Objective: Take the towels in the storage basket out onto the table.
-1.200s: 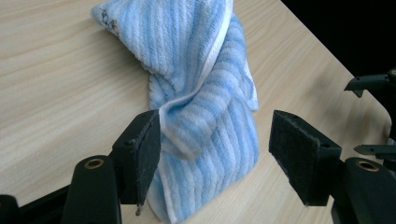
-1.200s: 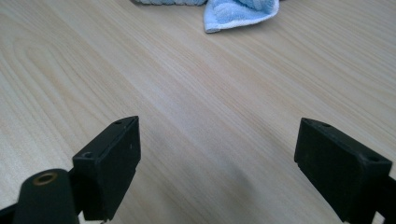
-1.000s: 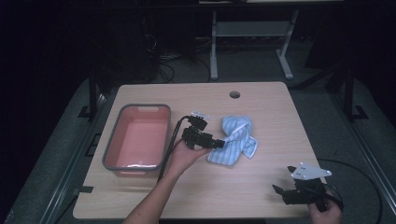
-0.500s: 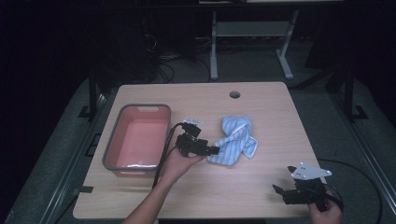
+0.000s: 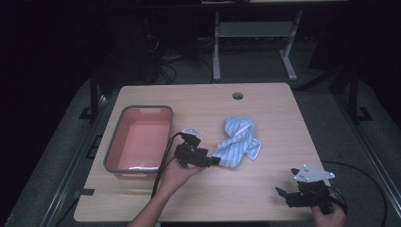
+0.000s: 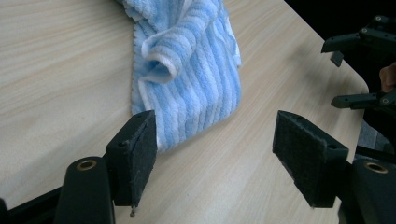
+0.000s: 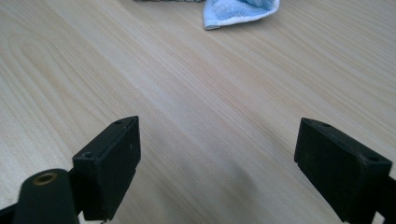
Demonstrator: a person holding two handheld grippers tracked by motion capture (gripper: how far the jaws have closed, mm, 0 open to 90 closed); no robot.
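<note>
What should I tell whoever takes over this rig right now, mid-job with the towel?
Left gripper: open, low over the table, one jaw against the near corner of the blue striped towel, nothing gripped yet.
Right gripper: open, holding nothing, near the table's front right corner, apart from the towel.
Towel lies crumpled mid-table; the pink tub sits to its left and looks empty.
Done: left approach to the towel.
Left: shut the jaws on the towel corner and lift; probably move it to the tub.
</note>
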